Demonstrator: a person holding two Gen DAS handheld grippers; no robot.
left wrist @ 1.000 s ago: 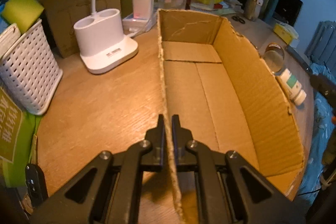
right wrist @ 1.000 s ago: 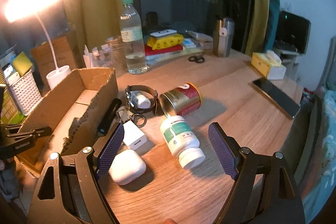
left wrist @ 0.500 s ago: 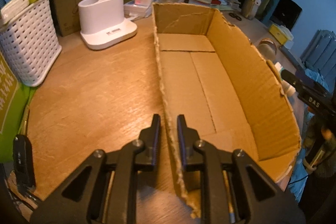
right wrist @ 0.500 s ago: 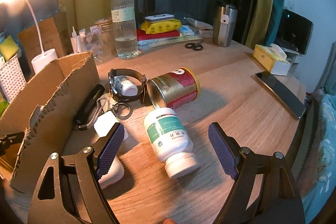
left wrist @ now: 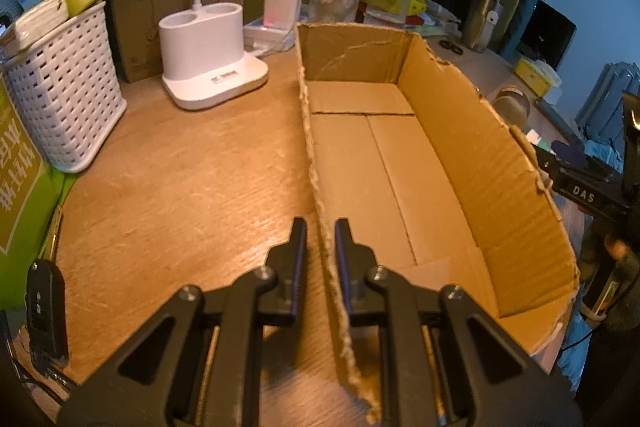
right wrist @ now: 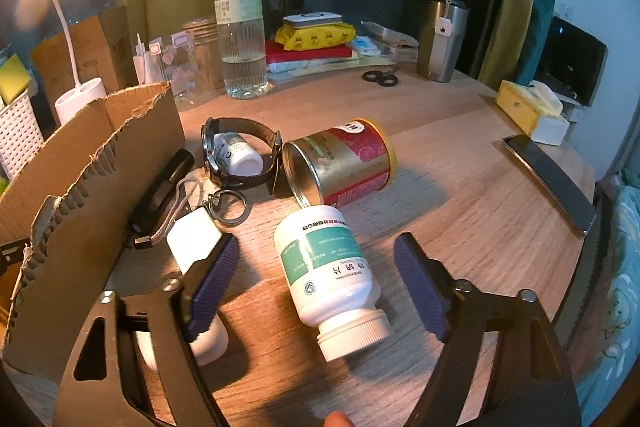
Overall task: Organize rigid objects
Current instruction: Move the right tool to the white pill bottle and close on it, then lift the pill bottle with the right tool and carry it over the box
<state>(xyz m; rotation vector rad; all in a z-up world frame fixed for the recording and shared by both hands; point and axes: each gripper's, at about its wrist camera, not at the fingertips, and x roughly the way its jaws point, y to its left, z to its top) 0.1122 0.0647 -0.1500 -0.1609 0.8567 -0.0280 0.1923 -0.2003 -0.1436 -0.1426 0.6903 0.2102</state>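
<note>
An open, empty cardboard box [left wrist: 460, 147] lies on the wooden table. My left gripper [left wrist: 320, 247] is shut on the box's near left wall, one finger on each side. In the right wrist view a white pill bottle [right wrist: 328, 267] with a green label lies on its side, cap toward me. My right gripper [right wrist: 316, 241] straddles it; the jaws are closing and the pads stand clear of the bottle. Beside the box wall [right wrist: 100, 163] lie a gold and red can [right wrist: 344, 163], a watch [right wrist: 248, 131], a black flashlight [right wrist: 164, 195], a white charger cube [right wrist: 194, 239] and a white earbud case [right wrist: 208, 339].
A white lamp base [left wrist: 208, 63] and a white basket [left wrist: 60, 99] stand left of the box, a car key [left wrist: 44, 311] near the table edge. Behind the objects are a water bottle [right wrist: 240, 27], scissors [right wrist: 380, 79] and a steel tumbler [right wrist: 440, 39]; a phone [right wrist: 548, 179] and tissue box [right wrist: 528, 111] lie right.
My right gripper has come down and forward over the pill bottle, which now lies between its fingers, and the jaws have narrowed a little. My left gripper stays on the box wall.
</note>
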